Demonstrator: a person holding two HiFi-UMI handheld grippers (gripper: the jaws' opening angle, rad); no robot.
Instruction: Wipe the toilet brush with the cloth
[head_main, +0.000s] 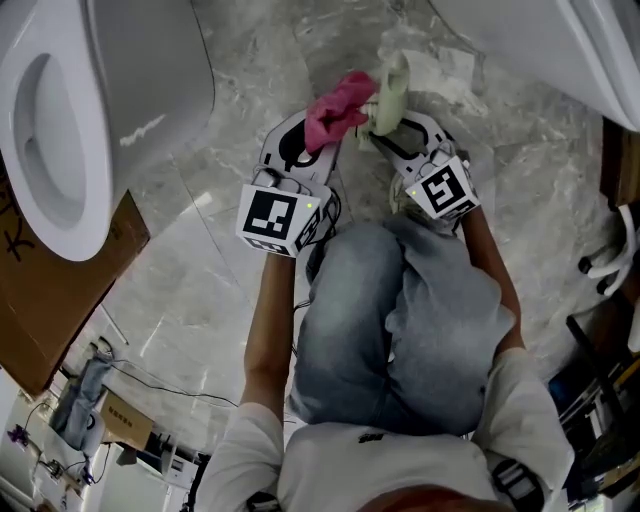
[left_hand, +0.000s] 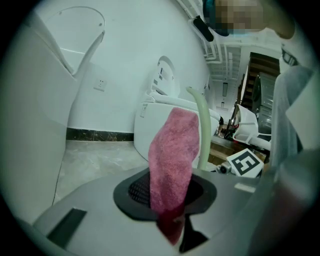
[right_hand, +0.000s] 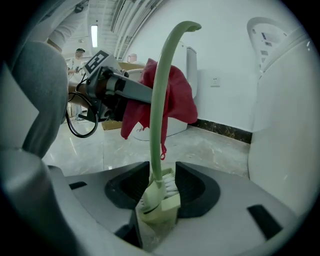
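Knees up front; beyond them the left gripper pinches the pink cloth, held up just beside the right gripper, whose jaws stand spread around the head of the toilet brush. Looks like a pause between strokes. Next: steady the brush, press cloth onto handle.

Narrow strip of marble floor hemmed in by white toilets.
Open floor is left beside and ahead of the crouched person's knees. The left side is blocked by a toilet bowl, the upper right by a second white fixture. Cardboard is spread beside the bowl, and the right edge is crowded with clutter.
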